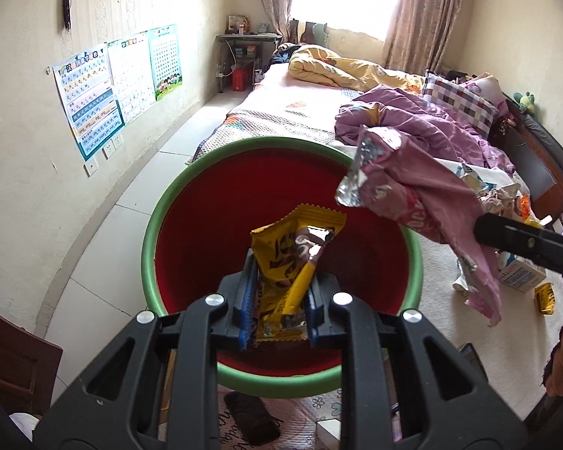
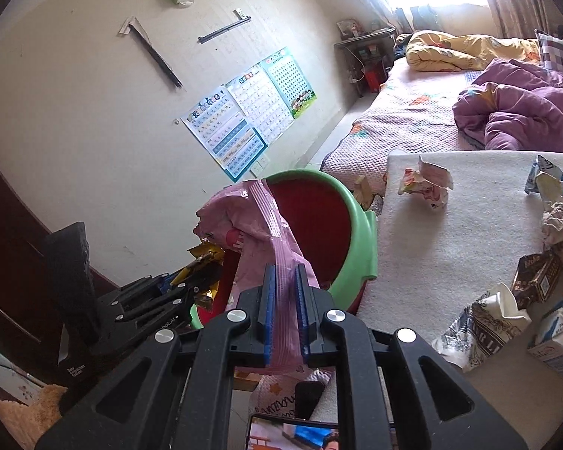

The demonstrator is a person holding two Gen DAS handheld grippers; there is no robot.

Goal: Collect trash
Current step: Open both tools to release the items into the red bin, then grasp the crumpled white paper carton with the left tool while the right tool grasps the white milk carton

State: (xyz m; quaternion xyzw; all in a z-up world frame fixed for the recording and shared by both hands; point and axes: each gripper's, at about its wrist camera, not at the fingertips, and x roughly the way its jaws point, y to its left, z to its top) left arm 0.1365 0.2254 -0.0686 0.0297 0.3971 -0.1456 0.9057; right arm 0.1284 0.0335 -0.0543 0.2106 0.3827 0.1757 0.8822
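I've got the left gripper [image 1: 277,311] over the bin [image 1: 150,258], fingers clamped on a yellow wrapper [image 1: 289,258] ready to drop. Right of it, the right gripper [image 2: 285,315] pinches a pink bag [image 2: 251,225] at the rim. More trash [image 2: 428,183] waits on the bed [image 2: 431,247].

A crumpled yellow wrapper [image 1: 292,262] and a limp pink zip bag [image 2: 259,232] with silver lining hang over the empty red, green-rimmed bin [image 1: 169,202] beside the bed, where more wrappers [image 2: 428,183] and cartons [image 2: 555,341] lie scattered.
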